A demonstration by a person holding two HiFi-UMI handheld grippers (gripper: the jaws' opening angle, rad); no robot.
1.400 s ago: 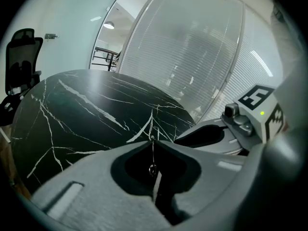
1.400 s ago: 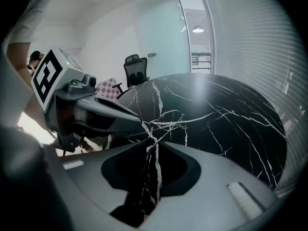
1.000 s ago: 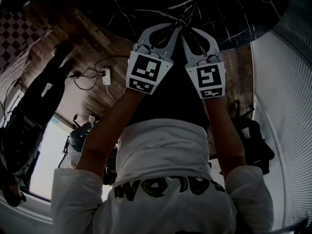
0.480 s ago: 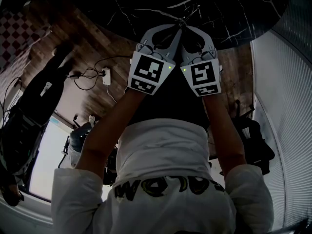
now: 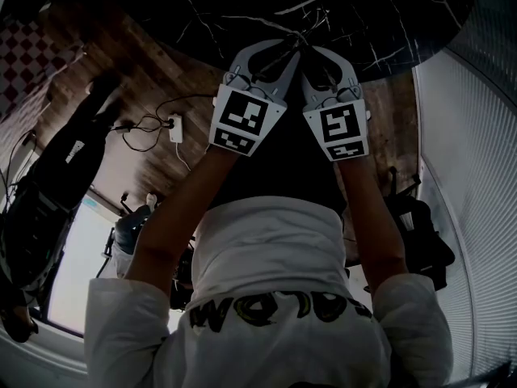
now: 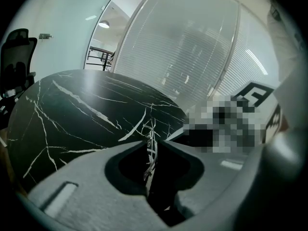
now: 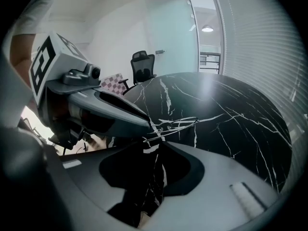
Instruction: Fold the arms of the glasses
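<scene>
Thin wire glasses [image 5: 300,36] lie at the near edge of the black marble table [image 5: 202,14], and both grippers meet there tip to tip. My left gripper [image 6: 153,139] is shut on the wire frame [image 6: 152,129], which stands between its pads. In the right gripper view the glasses [image 7: 180,124] hang from the left gripper's tip [image 7: 144,125], one thin arm reaching back to my right gripper [image 7: 155,145]. Its jaws have just been opening and stand slightly apart. The wire crosses just above their tips, with no pad pressing on it.
A person [image 5: 56,176] stands on the wooden floor at the left, near a power strip with cables [image 5: 175,125]. A black office chair [image 7: 143,66] stands beyond the table. Slatted blinds [image 5: 477,176] line the right side, with dark gear [image 5: 420,241] below them.
The right gripper's marker cube has rocked slightly. Both grippers remain at the glasses by the table's near edge.
</scene>
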